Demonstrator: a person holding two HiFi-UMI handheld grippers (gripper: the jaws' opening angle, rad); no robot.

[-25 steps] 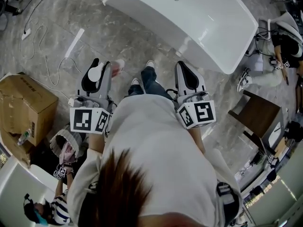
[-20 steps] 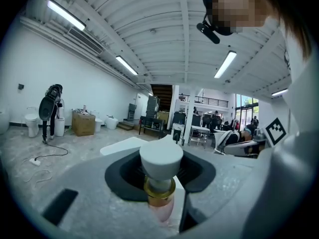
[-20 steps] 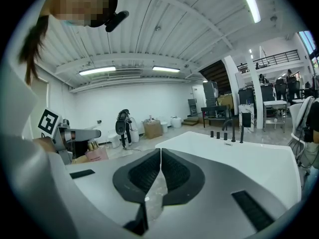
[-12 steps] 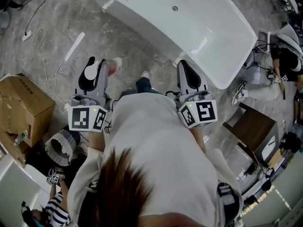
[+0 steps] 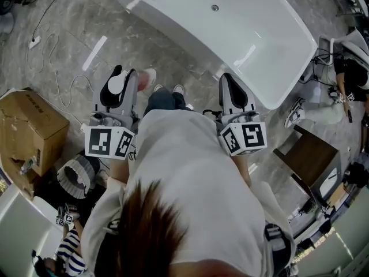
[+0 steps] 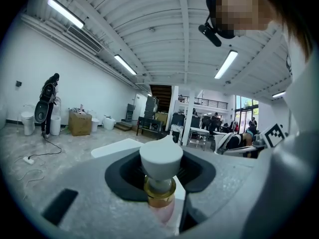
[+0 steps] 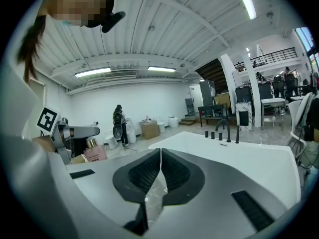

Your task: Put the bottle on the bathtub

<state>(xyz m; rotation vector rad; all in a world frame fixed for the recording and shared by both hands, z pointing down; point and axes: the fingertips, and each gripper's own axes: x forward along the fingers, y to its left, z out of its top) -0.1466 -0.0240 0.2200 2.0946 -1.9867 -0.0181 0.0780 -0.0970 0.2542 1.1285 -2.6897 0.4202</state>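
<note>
Head view: looks steeply down from above the person's (image 5: 190,178) hair and shoulders, close over the left gripper (image 5: 124,78) and right gripper (image 5: 230,82), toward the bathtub (image 5: 242,33) ahead on the floor (image 5: 75,22).

Left gripper view: sits low behind its own jaws, faces level across the hall, very near the bottle (image 6: 160,183) between them.

Right gripper view: same low seat, faces the bathtub's faucet set (image 7: 227,131). Shares bathtub, left gripper and bottle with the head view.

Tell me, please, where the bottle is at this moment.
The bottle is clamped upright in the left gripper, at the head view's left. It hangs above the grey floor, just short of the white bathtub.
</note>
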